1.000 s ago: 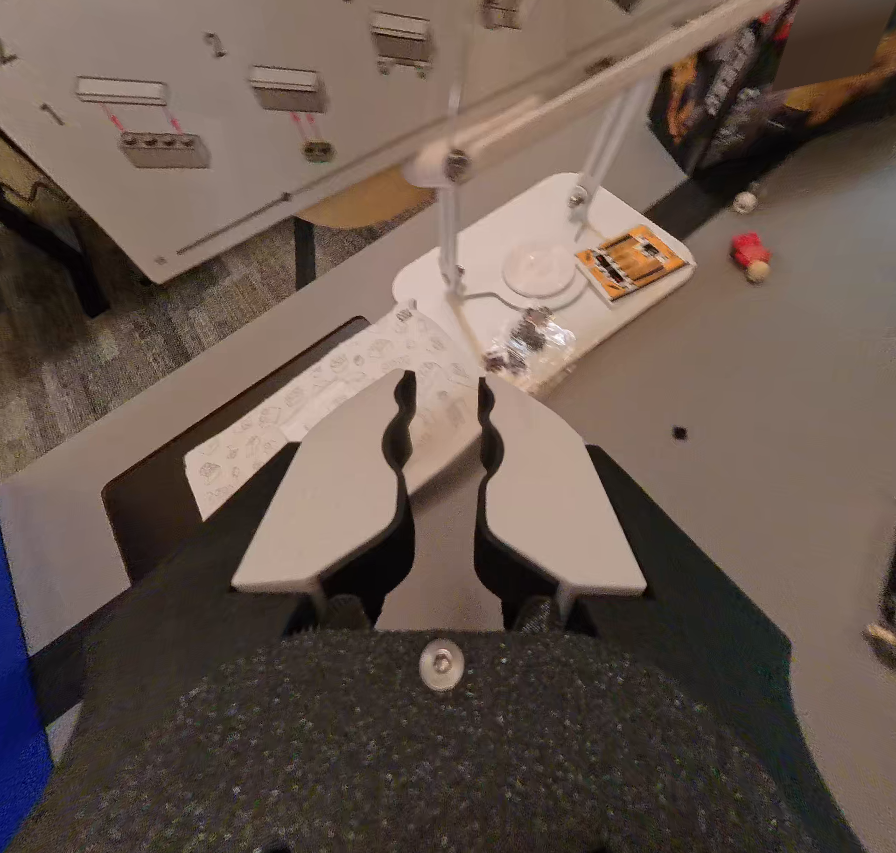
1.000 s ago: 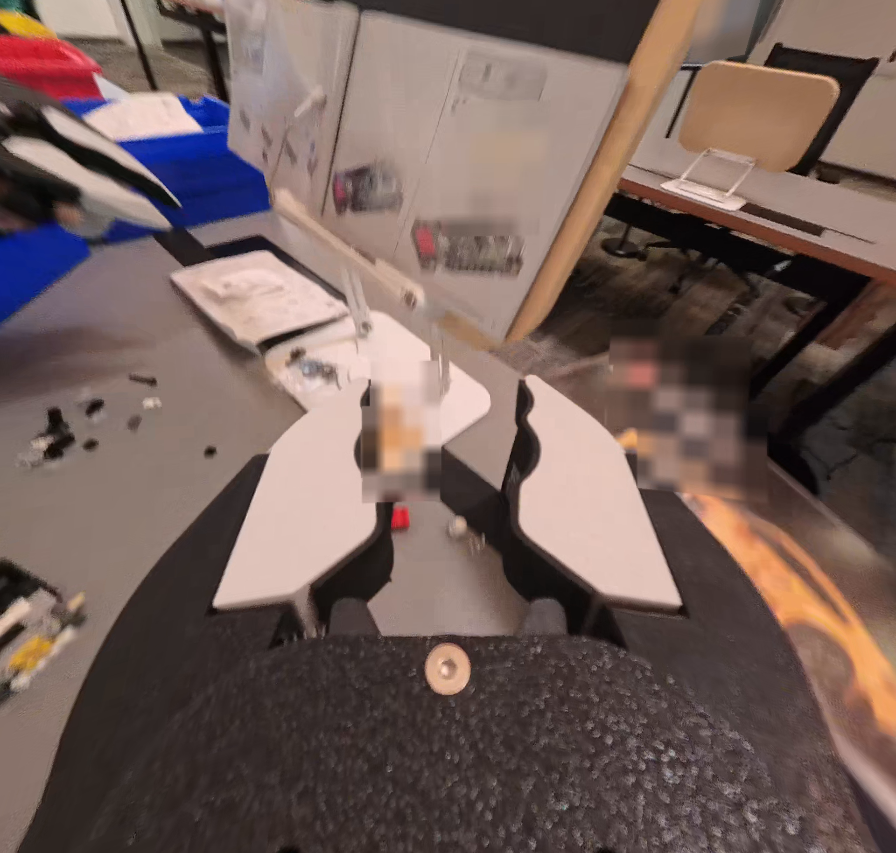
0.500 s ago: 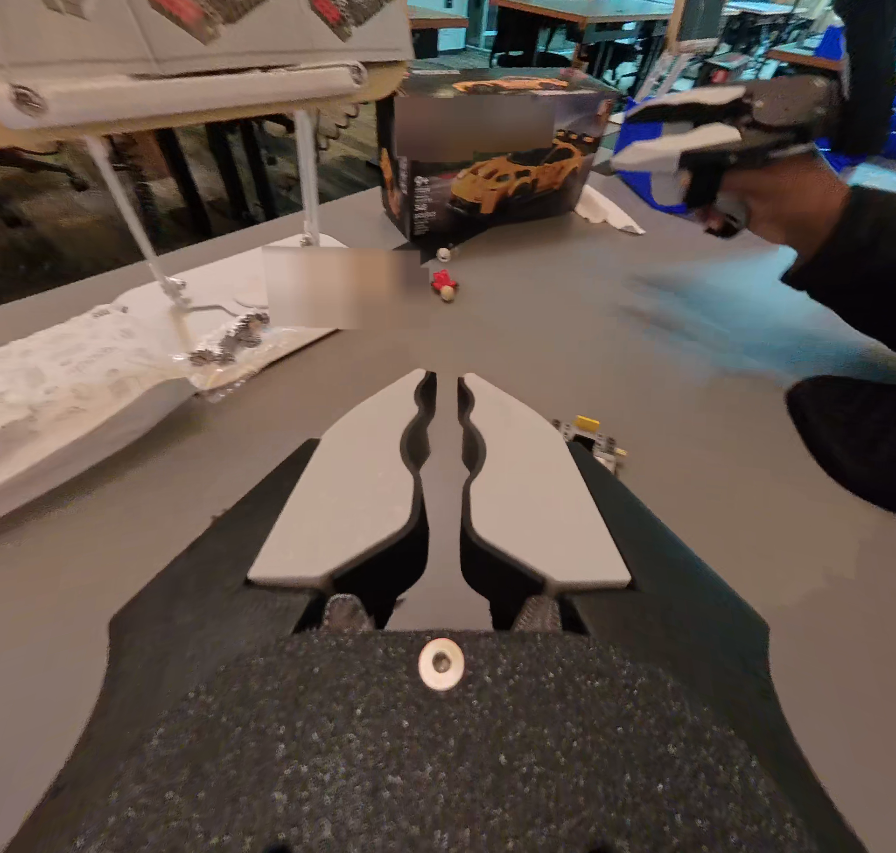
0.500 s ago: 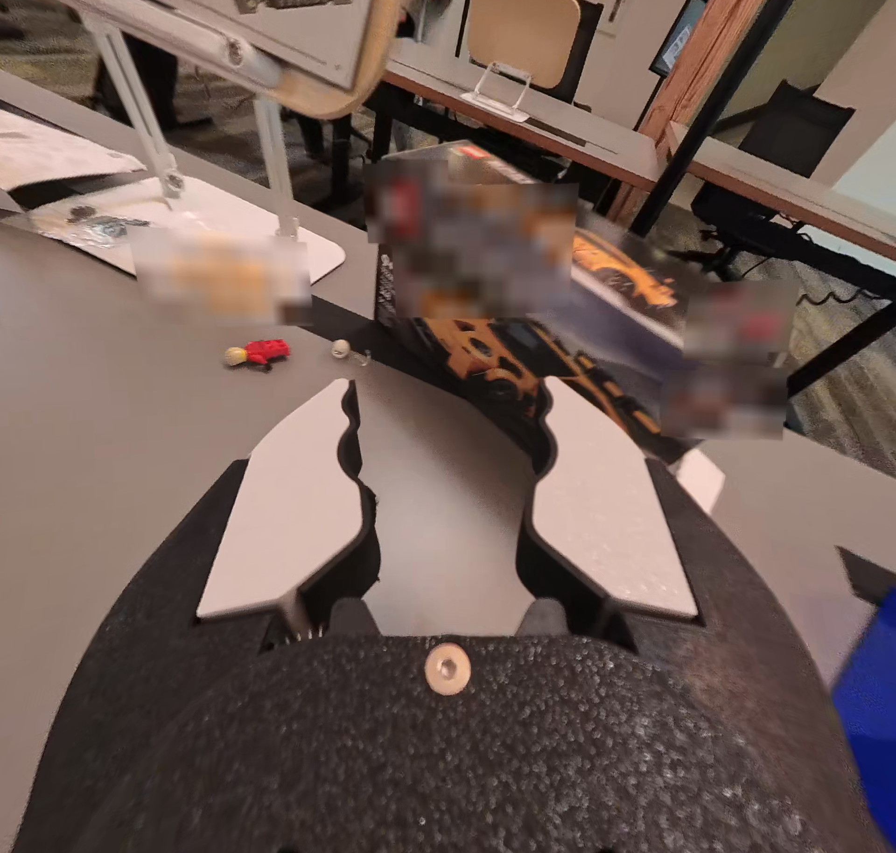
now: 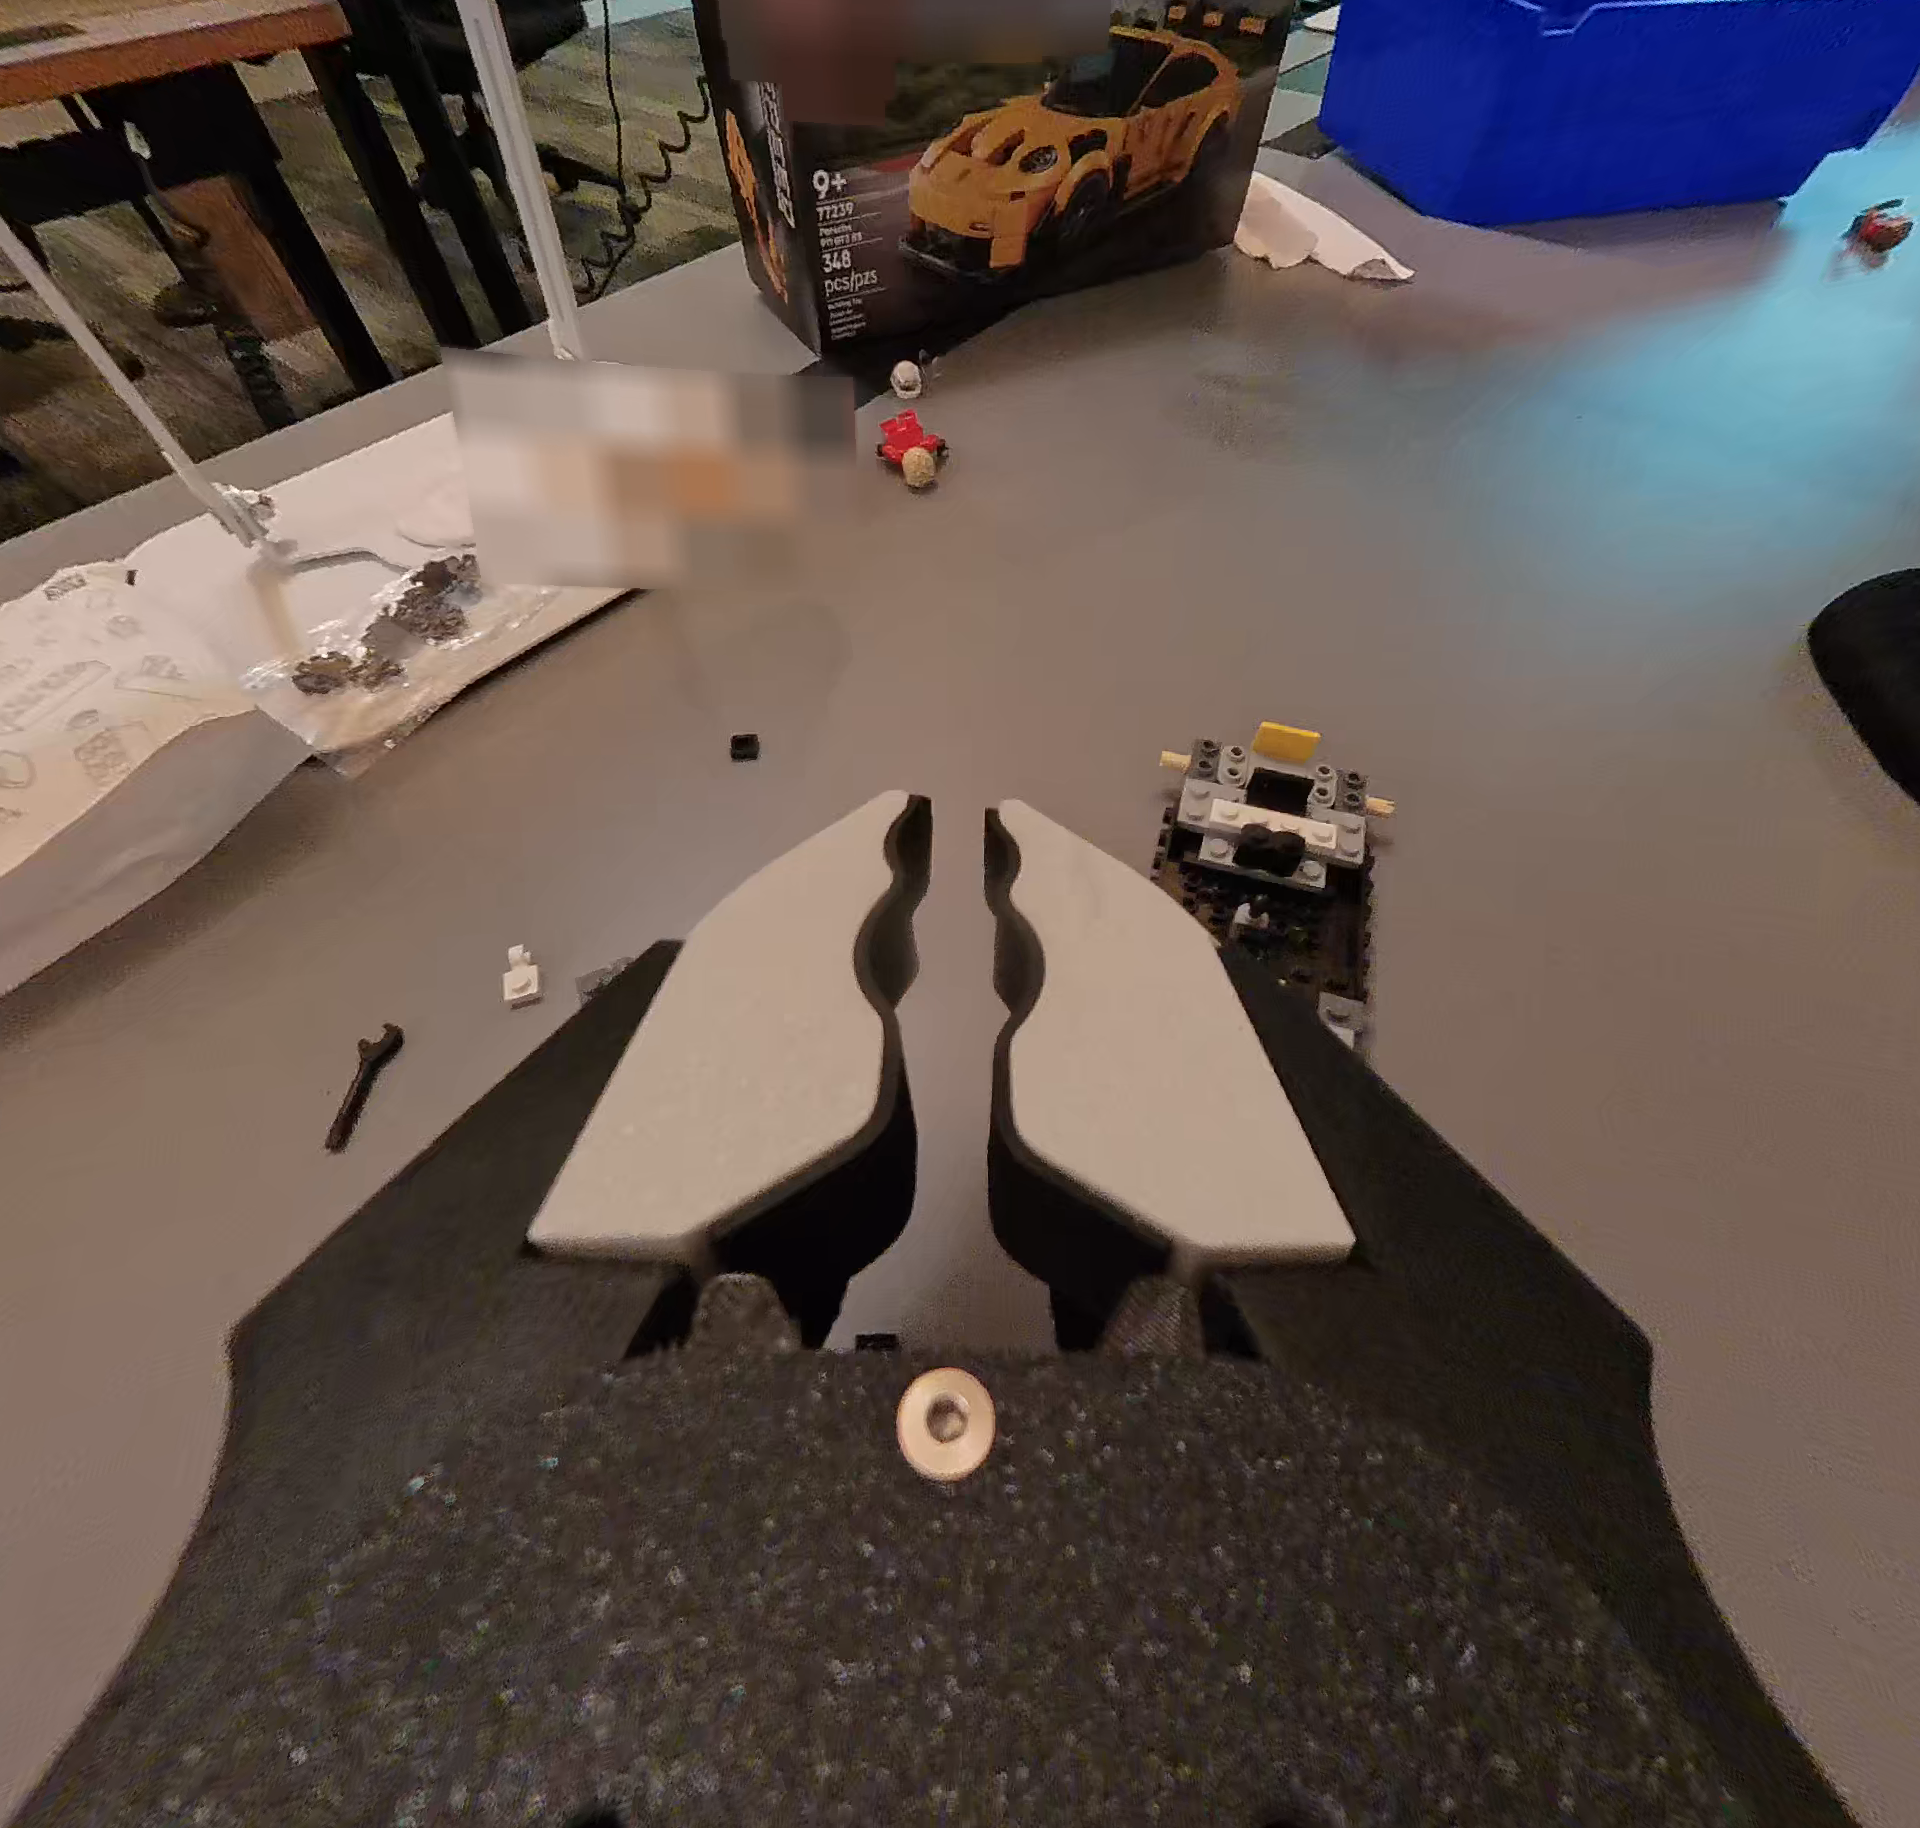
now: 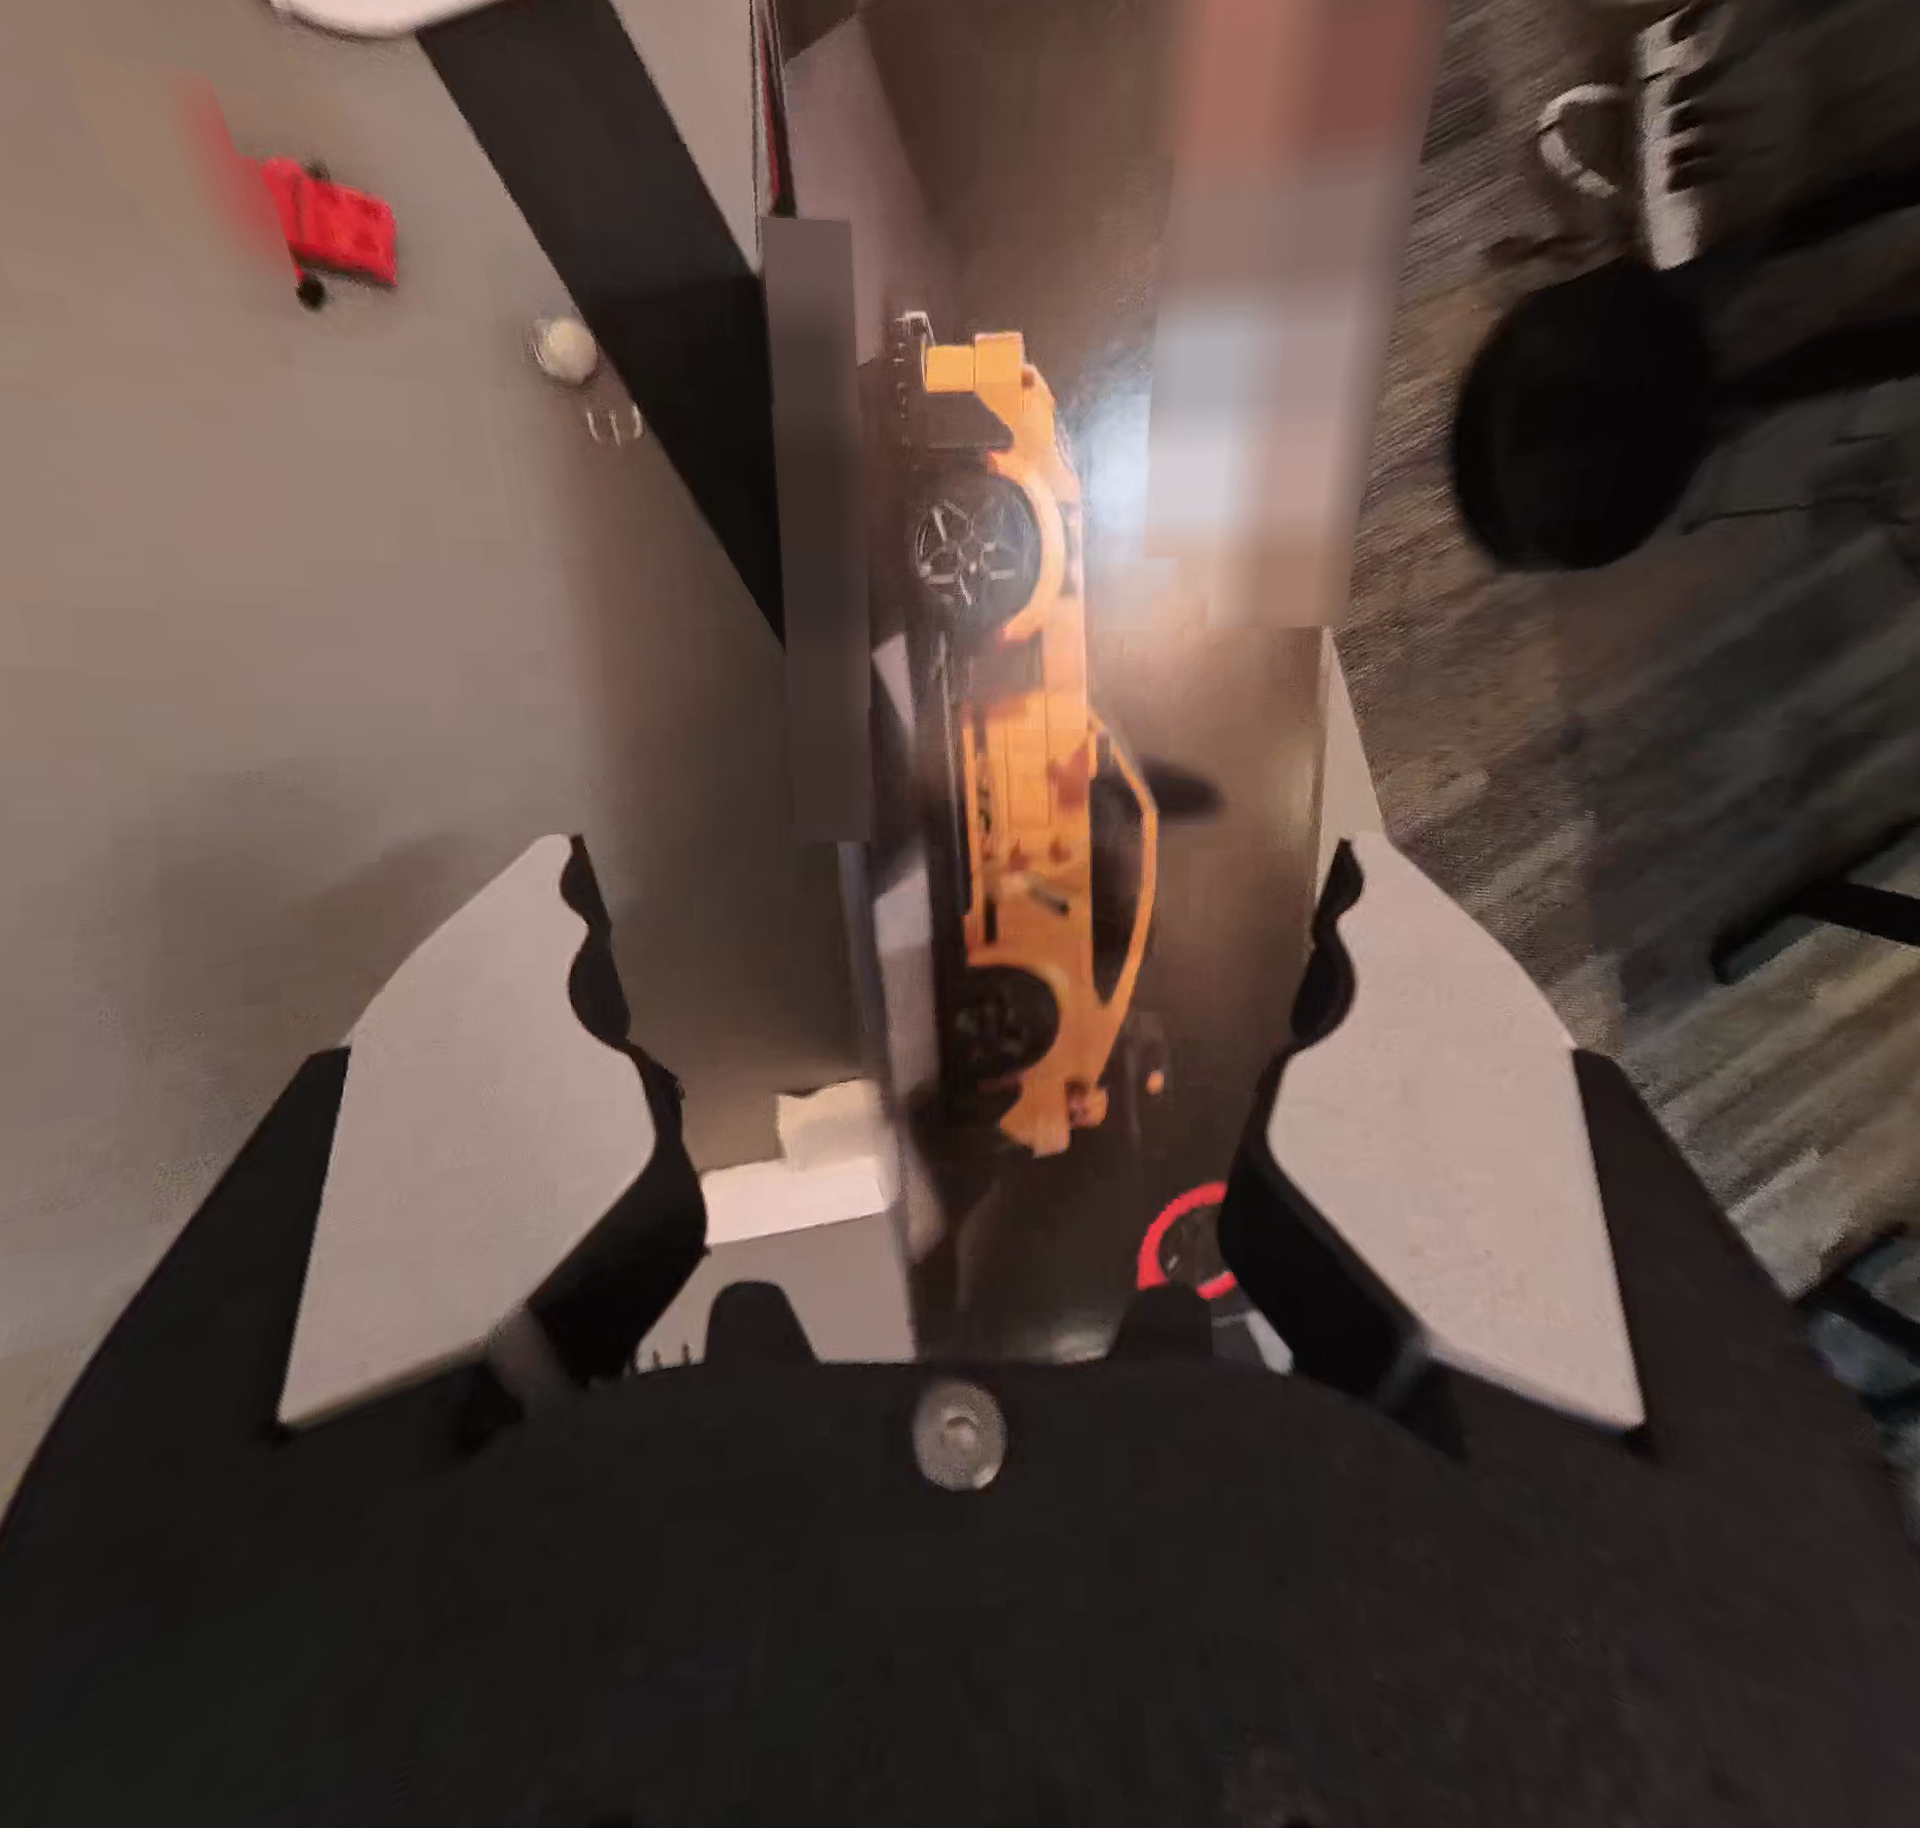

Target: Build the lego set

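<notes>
My left gripper (image 5: 957,810) hangs low over the grey surface (image 5: 1558,1103), fingers nearly together w/ a thin gap, nothing between them. Only the left wrist view shows the build: a part-built lego car chassis (image 5: 1270,859), grey and black w/ a yellow tile on its far end, sits on the surface just right of my fingertips. To the left lie a small white piece (image 5: 522,978) and a black wrench piece (image 5: 362,1082); a tiny black piece (image 5: 744,745) sits ahead. Further left, a paper sheet (image 5: 94,729) and a clear bag of dark parts (image 5: 384,635). Beyond, a red minifig piece (image 5: 911,442) and a pale round piece (image 5: 907,379), then the lego box (image 5: 997,178) standing upright. Far right, a blue bin (image 5: 1600,85).

My right gripper (image 6: 956,869) is spread wide, empty, right over that lego box (image 6: 1039,739), whose face w/ the orange car fills the gap; view is blurred. Left of it the same red piece (image 6: 332,220) and pale piece (image 6: 561,350). Carpet floor (image 6: 1662,791) to the right.
</notes>
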{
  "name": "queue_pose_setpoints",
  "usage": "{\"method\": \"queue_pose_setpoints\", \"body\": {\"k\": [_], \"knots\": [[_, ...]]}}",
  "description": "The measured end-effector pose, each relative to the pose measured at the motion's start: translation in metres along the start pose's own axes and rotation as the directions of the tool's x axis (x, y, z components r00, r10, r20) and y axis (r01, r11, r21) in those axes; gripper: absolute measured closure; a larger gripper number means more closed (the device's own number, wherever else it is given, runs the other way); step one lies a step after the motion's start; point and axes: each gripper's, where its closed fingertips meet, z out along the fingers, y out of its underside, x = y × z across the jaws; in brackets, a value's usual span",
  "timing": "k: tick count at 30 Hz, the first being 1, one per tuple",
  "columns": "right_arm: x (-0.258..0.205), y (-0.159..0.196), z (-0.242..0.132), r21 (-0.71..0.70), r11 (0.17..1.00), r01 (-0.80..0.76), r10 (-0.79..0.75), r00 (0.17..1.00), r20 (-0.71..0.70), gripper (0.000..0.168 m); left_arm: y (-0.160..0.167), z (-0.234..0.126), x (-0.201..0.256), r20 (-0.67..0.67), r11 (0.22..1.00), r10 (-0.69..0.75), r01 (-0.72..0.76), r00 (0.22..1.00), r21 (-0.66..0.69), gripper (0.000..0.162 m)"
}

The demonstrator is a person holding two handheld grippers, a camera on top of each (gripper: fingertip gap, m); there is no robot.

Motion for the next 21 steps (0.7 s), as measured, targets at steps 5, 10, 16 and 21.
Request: {"method": "queue_pose_setpoints", "body": {"k": [5, 10, 16, 21], "knots": [[0.016, 0.001, 0.037, -0.162, 0.981, 0.107, -0.100, 0.994, 0.051, 0.035, 0.004, -0.001, -0.007, 0.001, 1.000, -0.011, 0.011, 1.000, 0.024, 0.153], [0.032, 0.008, 0.033, -0.177, 0.973, 0.149, -0.148, 0.989, 0.020, 0.064, 0.005, 0.002, -0.002, -0.036, 0.999, -0.017, 0.018, 0.999, 0.036, 0.154], [0.040, 0.023, 0.025, -0.177, 0.981, 0.085, -0.082, 0.996, 0.027, 0.043, 0.008, 0.007, 0.004, -0.069, 0.999, -0.032, 0.033, 0.997, 0.022, 0.154], [0.019, 0.032, 0.039, -0.238, 0.969, 0.069, -0.021, 0.980, 0.199, 0.040, 0.010, 0.008, 0.007, -0.095, 0.999, -0.038, 0.040, 0.995, 0.020, 0.154]]}}
